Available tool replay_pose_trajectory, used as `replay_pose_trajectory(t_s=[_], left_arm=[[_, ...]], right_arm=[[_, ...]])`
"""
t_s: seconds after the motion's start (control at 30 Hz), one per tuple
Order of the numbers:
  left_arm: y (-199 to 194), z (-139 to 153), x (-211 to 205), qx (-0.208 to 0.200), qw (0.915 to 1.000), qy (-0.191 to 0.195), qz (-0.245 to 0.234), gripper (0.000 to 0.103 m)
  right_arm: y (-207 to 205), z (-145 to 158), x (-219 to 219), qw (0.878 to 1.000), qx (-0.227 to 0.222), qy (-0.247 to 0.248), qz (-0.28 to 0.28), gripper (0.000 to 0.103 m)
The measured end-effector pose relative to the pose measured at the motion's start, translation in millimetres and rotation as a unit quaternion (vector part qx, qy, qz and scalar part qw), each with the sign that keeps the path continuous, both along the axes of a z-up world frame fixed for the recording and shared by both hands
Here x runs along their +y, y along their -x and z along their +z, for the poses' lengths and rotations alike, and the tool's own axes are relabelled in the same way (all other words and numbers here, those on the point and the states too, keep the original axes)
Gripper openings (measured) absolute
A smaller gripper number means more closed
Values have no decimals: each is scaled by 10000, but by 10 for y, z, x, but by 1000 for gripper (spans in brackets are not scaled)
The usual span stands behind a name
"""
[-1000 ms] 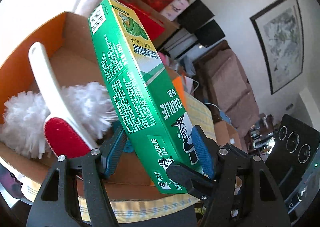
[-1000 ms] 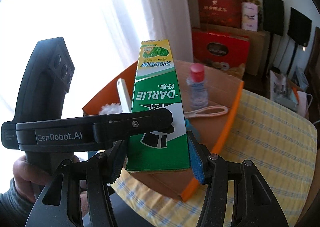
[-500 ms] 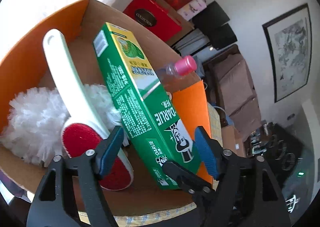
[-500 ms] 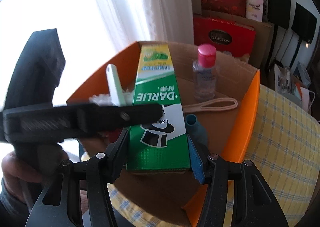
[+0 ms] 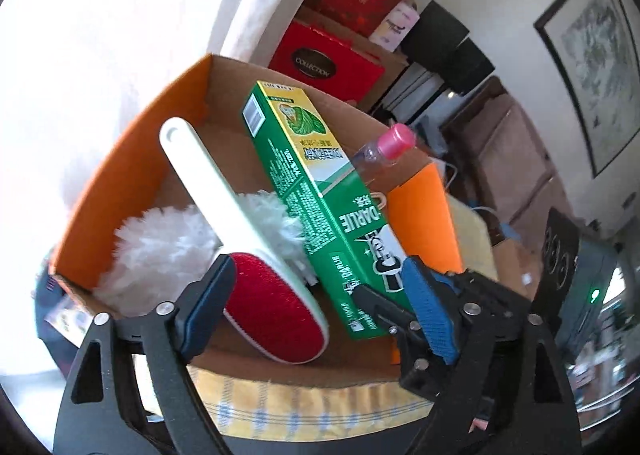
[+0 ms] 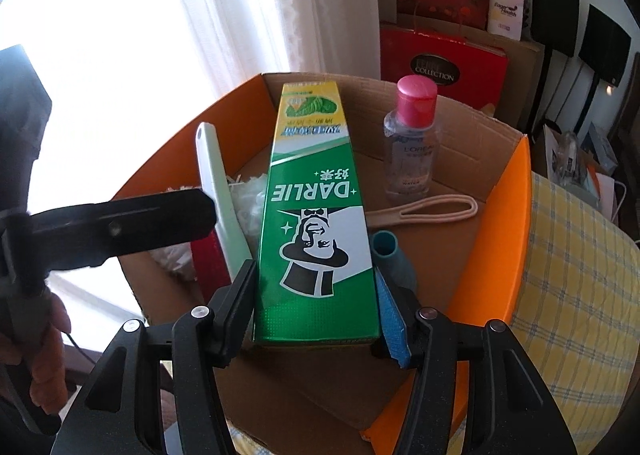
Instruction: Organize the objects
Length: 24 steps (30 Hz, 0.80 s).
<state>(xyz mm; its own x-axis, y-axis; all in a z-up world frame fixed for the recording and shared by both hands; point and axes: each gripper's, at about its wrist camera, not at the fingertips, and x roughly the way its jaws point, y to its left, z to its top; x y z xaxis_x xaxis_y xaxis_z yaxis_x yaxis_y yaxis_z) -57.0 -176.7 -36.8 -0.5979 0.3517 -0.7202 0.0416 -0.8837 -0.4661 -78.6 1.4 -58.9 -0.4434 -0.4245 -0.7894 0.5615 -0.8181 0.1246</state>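
Green toothpaste box (image 6: 318,215), pinched by the right gripper (image 6: 316,315), hangs in the carton (image 6: 516,223); left gripper (image 5: 316,311), at nine o'clock, is spreading clear; setting down and release likely follow.

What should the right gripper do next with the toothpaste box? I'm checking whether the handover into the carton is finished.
Probably lower the toothpaste box to the floor of the carton and let go. The right gripper clamps its near end, tilted over the carton, and the left gripper is opening, its pads off the box. There looks to be free floor between the lint brush and the bottle.
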Motion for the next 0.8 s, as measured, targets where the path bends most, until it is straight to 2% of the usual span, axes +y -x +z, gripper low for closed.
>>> replay_pose_trajectory(t_s=[0.1,0.17,0.33,0.43,0.5,0.6,0.8], left_arm=[[-56,58,57,86,9995,304,-38,90],[-104,114,109,156,9986,505,-69,92],[-190,204,249,276,9964,791,-145,96],[-256,238,337,331,9941,1013,-180,96],[-286,266,389,357,9931,1100,-204,100],[-360,310,466,421,9903,1303,-231,101],[-466,394,576,506,9888,1371,-291,101]], right_arm=[[-38,55,40,10000,-14,92,-25,63],[-84,117,78,9999,-9,157,-1,73],[-252,297,218,9997,156,164,-22,79],[-352,397,374,9994,189,245,-147,80],[-417,449,467,9991,245,267,-232,82],[-509,501,614,9982,378,134,-450,84],[-641,554,920,9954,470,62,-828,85]])
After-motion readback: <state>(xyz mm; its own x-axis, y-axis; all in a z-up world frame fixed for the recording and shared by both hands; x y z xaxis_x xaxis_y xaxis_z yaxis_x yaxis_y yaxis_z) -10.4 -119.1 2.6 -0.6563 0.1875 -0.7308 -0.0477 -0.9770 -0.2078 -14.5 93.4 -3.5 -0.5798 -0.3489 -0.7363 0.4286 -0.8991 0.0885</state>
